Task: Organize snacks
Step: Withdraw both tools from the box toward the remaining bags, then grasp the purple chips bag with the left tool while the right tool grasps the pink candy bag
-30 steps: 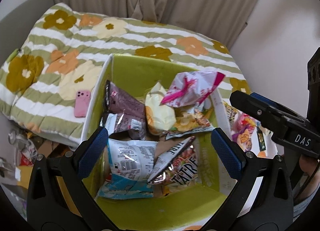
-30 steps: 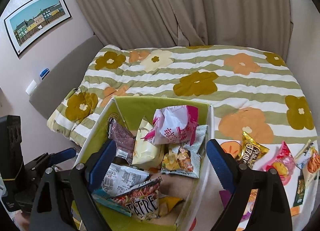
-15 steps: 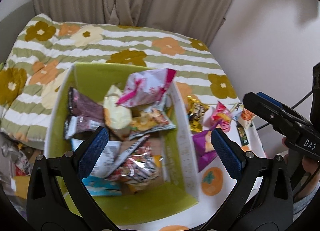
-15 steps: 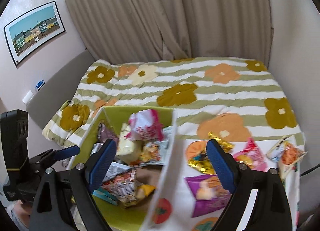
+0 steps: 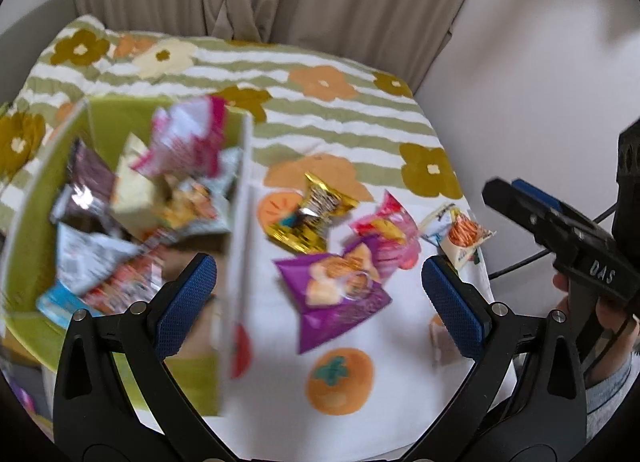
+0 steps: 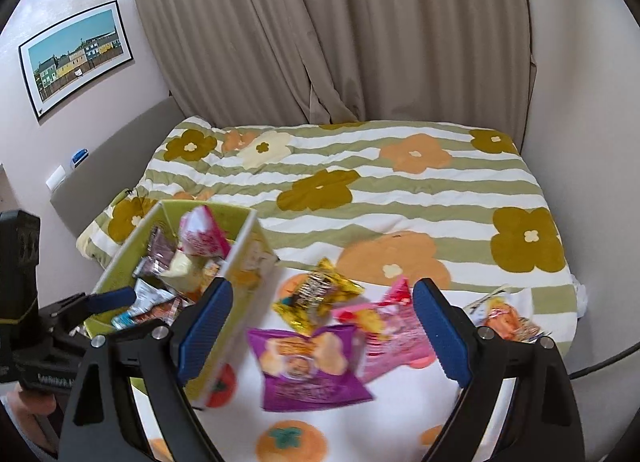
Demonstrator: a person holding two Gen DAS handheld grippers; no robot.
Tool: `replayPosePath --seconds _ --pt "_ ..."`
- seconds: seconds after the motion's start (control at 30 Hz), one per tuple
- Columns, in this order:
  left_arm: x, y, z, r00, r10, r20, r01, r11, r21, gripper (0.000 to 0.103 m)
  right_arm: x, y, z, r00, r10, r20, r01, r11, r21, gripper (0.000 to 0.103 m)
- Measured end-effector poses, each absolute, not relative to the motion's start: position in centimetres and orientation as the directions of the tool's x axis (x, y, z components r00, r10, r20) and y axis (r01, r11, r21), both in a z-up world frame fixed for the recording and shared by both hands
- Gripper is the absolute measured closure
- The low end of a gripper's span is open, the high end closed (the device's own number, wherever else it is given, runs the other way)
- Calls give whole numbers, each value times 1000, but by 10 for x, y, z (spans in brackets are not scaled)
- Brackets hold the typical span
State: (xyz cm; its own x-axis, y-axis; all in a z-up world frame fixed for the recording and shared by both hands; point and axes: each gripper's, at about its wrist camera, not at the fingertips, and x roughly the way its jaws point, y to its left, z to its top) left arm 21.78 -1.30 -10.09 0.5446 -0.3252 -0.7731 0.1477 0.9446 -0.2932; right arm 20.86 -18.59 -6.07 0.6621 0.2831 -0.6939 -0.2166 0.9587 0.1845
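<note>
Hovering released, both claws (image 5: 318,288) (image 6: 322,328) above purple packet (image 6: 308,366), box (image 6: 244,262) edge left.

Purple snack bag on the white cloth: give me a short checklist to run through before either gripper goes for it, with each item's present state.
1. Right gripper open and empty: ok.
2. Left gripper open and empty: ok.
3. Purple bag lies loose with nothing on top of it: ok.
4. Neighbours clear of it: not ok; the pink bag touches or overlaps its edge, and the gold bag sits close behind.
5. Green box has room left: cannot tell; it is already crowded with packets.
6. Sharp view for aiming: not ok; both pictures are blurred.
</note>
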Motion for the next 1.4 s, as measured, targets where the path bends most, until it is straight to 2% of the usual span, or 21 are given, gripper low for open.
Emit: replayPosePath --seconds 0.43,0.8,1.2,1.4 --pt "227 -73 -193 474 -245 -846 -52 951 -305 1 248 -239 -132 523 360 -772 -325 922 210 13" --pt "252 -96 -240 419 -104 -902 -140 974 -178 1 284 -234 -189 388 315 -866 -409 901 144 13" --pt "263 -97 -264 391 -123 -912 -158 967 -198 2 302 -214 -220 281 280 -918 -502 858 109 13" --pt "259 -92 -266 403 -138 -905 -131 970 -207 12 308 -209 -228 260 277 -925 -488 864 121 13"
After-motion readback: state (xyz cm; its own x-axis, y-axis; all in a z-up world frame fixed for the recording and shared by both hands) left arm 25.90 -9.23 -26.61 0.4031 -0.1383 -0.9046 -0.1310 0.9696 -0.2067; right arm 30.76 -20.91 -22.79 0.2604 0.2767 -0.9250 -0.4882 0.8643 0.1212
